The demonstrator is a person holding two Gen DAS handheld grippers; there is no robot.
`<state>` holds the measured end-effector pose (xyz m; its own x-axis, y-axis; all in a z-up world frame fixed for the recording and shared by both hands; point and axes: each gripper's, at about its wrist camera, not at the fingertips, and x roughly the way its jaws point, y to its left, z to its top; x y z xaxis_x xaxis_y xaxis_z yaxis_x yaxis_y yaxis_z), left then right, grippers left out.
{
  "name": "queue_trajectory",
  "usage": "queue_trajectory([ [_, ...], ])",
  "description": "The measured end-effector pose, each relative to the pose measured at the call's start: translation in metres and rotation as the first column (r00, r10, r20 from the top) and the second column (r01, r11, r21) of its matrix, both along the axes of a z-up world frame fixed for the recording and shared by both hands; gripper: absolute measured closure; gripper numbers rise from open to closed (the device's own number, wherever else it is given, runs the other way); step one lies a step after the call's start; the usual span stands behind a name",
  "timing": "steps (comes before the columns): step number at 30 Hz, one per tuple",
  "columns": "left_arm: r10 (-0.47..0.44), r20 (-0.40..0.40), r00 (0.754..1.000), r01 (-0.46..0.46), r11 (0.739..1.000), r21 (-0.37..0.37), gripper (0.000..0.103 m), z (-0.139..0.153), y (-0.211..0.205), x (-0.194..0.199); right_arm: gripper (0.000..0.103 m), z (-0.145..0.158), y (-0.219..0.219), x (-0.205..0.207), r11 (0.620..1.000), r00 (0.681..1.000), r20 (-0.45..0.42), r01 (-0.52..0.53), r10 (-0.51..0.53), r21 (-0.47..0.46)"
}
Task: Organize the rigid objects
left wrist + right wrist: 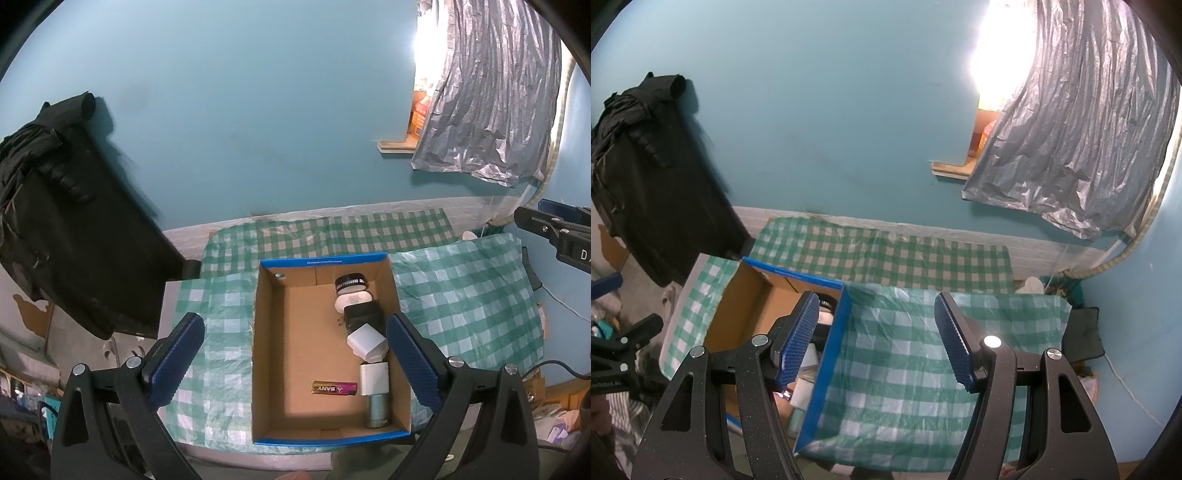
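A cardboard box with blue rims (325, 261) sits on a green checked cloth (461, 295). Along its right wall lie a black round tin (350, 283), a white oval case (352, 300), a black adapter (364, 315), a white charger block (367, 342), a white-and-grey cylinder (375, 391) and a gold-pink battery (334, 388). My left gripper (295, 365) hovers open and empty above the box. My right gripper (877, 339) is open and empty over the box's right wall (827, 354) and the cloth (905, 350).
A black garment (74, 229) hangs on the teal wall at left. A crumpled silver curtain (487, 92) covers a window at upper right. A cable (561, 302) and clutter lie right of the cloth. The table's front edge is just below the box.
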<state>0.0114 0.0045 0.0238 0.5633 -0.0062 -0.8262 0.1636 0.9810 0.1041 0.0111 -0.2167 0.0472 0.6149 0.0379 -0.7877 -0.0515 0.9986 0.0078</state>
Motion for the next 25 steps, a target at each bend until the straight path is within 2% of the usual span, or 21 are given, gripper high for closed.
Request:
queue_trajectory([
  [25,0.010,-0.006,1.000,-0.010,1.000,0.005,0.003,-0.0056,0.0026,-0.0036,0.039,-0.0072,-0.0047,-0.0065,1.000,1.000,-0.014,0.003,-0.003,-0.001],
])
